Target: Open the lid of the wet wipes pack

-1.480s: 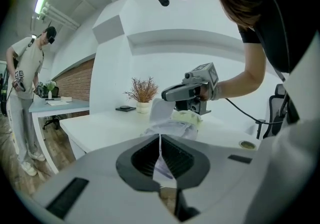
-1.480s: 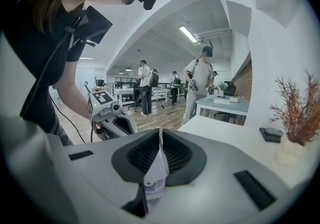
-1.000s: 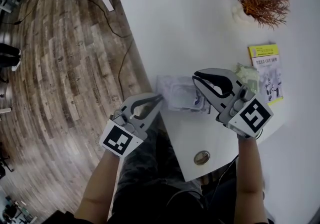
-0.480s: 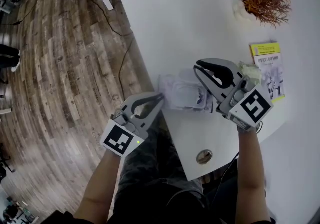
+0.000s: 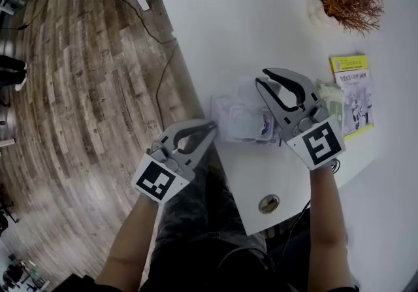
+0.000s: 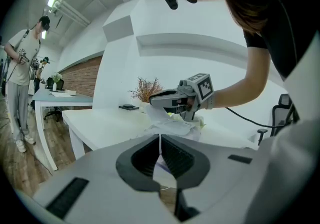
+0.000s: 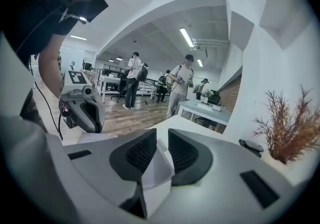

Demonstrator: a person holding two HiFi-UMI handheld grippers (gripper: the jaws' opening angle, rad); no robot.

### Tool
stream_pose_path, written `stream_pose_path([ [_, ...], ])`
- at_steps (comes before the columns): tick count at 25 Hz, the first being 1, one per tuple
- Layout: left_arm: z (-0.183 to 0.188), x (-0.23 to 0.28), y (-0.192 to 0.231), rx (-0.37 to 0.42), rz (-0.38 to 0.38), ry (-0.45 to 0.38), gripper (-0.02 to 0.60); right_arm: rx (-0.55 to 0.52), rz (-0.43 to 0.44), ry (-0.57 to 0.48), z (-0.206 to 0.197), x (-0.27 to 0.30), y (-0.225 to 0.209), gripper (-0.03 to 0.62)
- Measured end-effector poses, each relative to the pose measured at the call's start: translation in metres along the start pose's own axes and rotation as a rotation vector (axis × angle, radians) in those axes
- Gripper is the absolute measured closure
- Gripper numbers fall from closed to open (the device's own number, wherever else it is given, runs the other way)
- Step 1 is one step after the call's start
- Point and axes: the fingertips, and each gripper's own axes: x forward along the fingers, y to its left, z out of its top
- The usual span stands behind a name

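Jaws of left gripper [image 6: 160, 139] pinch pack [image 6: 175, 128], overhead unclear.

Left gripper [image 5: 210, 126]: is showing a pale grey shell with curved, looped jaws.
Right gripper [image 5: 261, 77]: is showing the same grey shell, dark inside the jaws.
Pads [image 7: 137, 150]: are showing black ribbed faces.
Marker cubes [image 5: 157, 181]: are carrying black-and-white square codes behind each gripper's jaws.
Cable [image 6: 241, 117]: is trailing black behind the right gripper.
Clothing: the person is wearing a black short sleeve [image 6: 260, 32] and dark mottled trousers [image 5: 189, 219].
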Motion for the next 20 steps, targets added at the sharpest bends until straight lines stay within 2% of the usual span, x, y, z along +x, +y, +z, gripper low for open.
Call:
stream_pose_path([
  [7,-0.007,0.001,0.002,-0.014,0.015,0.009,0.558,-0.114,0.010,0.058,-0.014,0.007,0.005,0.503],
  [13,-0.010,0.000,0.002,-0.018,0.017,0.012,0.558,-0.233,0.040,0.168,-0.034,0.015,0.014,0.442],
  [20,-0.013,-0.003,0.005,-0.044,0.026,0.008,0.558,-0.203,0.095,0.171,-0.035,0.021,0.018,0.444],
])
